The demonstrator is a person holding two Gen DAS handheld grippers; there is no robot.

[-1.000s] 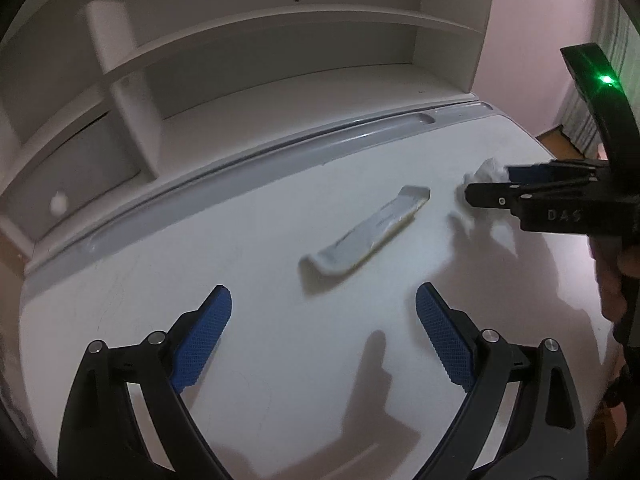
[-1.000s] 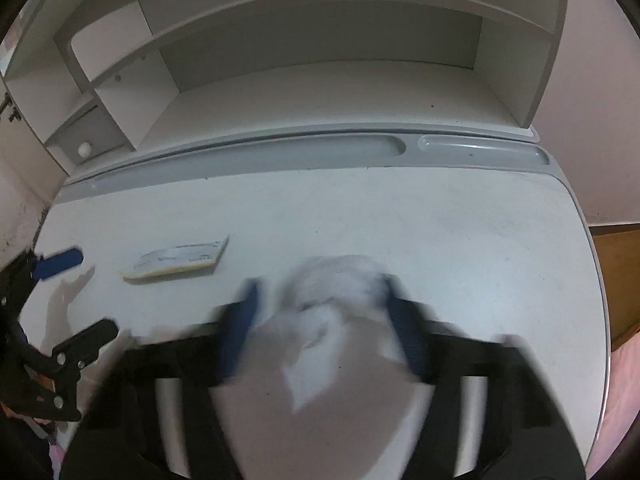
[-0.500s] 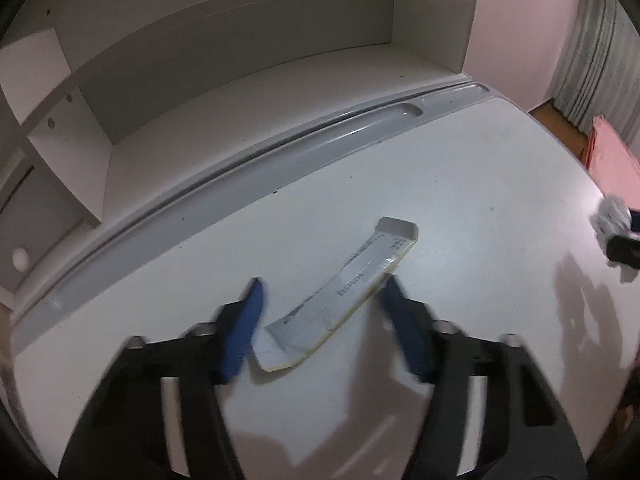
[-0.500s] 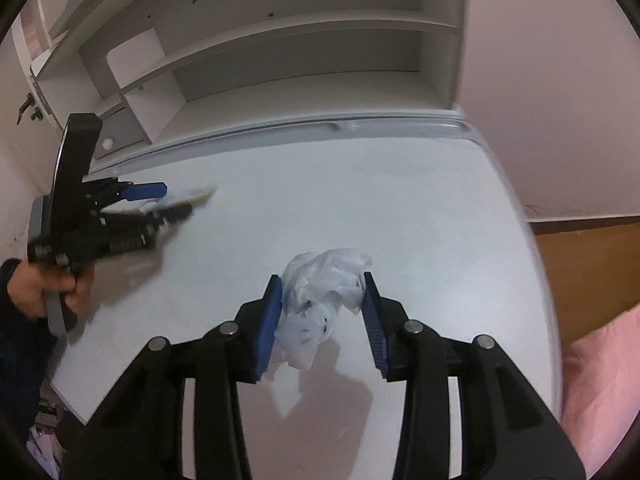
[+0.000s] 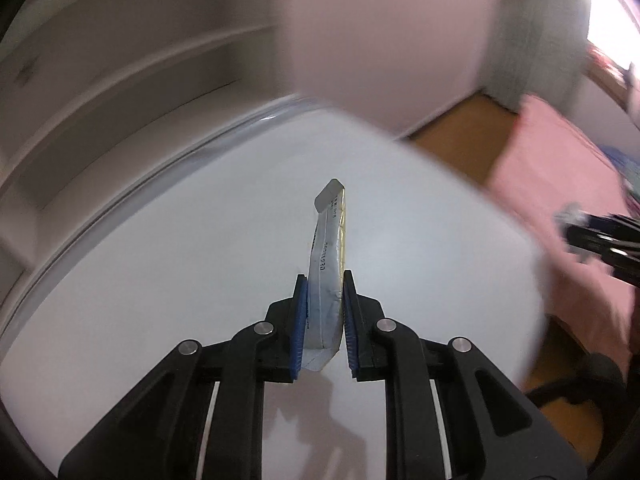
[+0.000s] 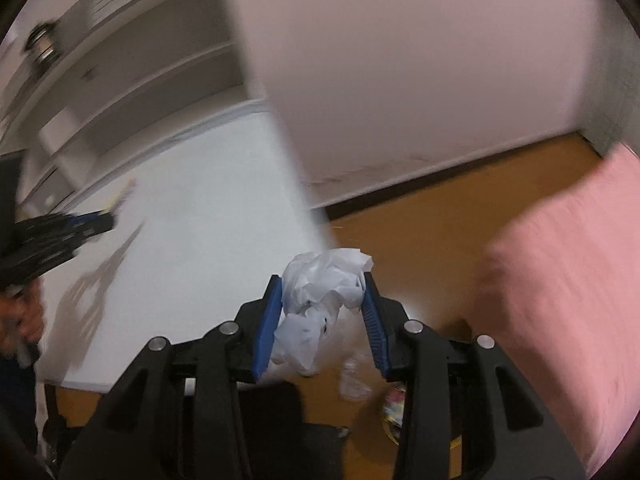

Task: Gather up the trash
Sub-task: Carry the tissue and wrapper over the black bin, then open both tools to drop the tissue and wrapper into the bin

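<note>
Trash is seen in both views, one piece in each gripper. In the left wrist view, a long, flat, silver-grey foil sachet with a yellow edge and printed digits (image 5: 329, 264) is clamped between the blue ribbed pads (image 5: 301, 328) of the left gripper (image 5: 323, 326), whose jaws have just been closing onto it. The sachet is held by its lower part and stands up out of the pads, its folded top end free above the white desk top (image 5: 180, 272). Its shadow is cast on the desk below the fingers. Behind the desk, a blurred white shelf unit (image 5: 120, 72) is seen, with a pale pink wall (image 5: 380, 32) beside it. At the right edge, the tips of the right gripper (image 5: 600, 236) are seen sideways and blurred, over a pink fabric surface (image 5: 560, 184) and a brown wooden floor (image 5: 460, 136).

In the right wrist view, a crumpled white paper wad with small dark marks (image 6: 320, 296) is gripped between the blue pads (image 6: 266, 328) of the right gripper (image 6: 322, 320), the pads pressed on its two sides. The wad is held past the corner of the white desk top (image 6: 200, 216), above the brown wooden floor (image 6: 420, 216). At the left edge, the left gripper (image 6: 80, 224) is seen blurred, carried in a hand (image 6: 24, 320), and the yellowish sachet (image 6: 122, 196) sticks out beyond its tips. A pink fabric surface (image 6: 568, 280) fills the right side, and what lies on the floor beneath the fingers is too blurred to tell.
</note>
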